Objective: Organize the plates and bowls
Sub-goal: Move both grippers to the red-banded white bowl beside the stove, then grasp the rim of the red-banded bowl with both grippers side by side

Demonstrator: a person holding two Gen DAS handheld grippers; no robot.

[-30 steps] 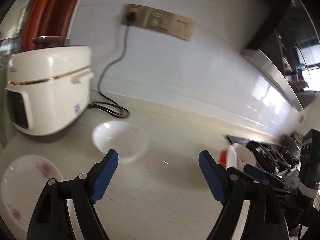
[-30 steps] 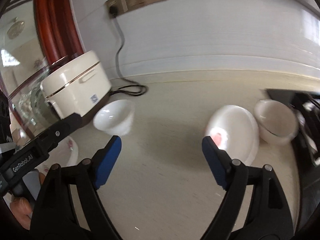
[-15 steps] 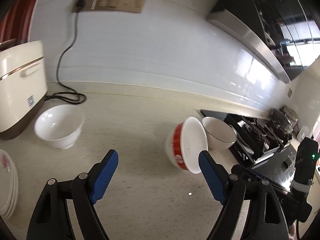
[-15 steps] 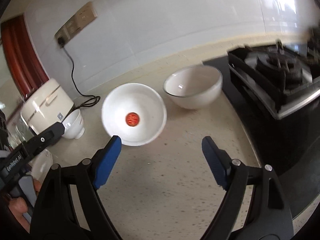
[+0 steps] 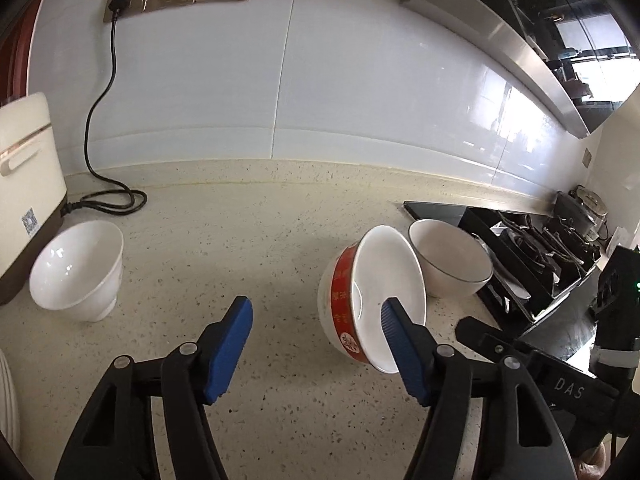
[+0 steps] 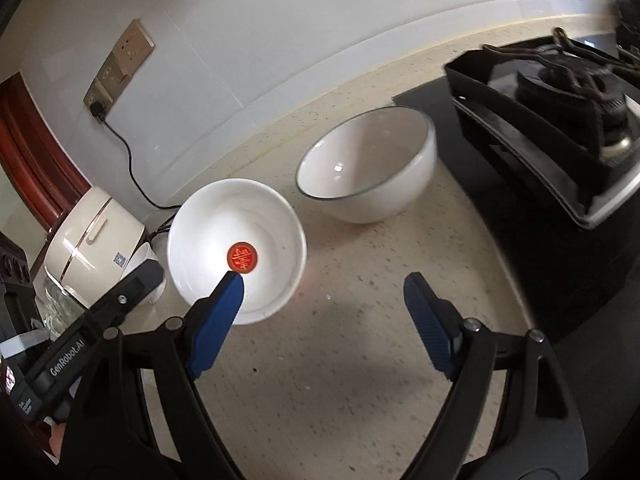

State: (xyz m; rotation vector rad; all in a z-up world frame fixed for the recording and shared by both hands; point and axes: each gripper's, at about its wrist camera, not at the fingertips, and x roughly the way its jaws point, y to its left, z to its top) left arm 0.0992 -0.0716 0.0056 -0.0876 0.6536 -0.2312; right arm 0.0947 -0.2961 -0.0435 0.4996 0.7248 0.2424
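A white bowl with a red band lies tipped on the speckled counter, its mouth turned right; a red medallion marks its inside. Touching it on the right is an upright white bowl with a dark rim. A footed white bowl stands at the left by the cooker. My left gripper is closing; its right pad overlaps the red bowl's rim, with mostly counter between the pads. My right gripper is open, its left pad in front of the red bowl's lower rim.
A cream rice cooker stands at the left, its black cord running to the wall socket. A black gas stove borders the bowls on the right. A plate's edge shows at the far left.
Both views have swung right, from the rice cooker to the two bowls by the stove, and moved closer and lower. The left jaws have narrowed. The right jaws kept their width.
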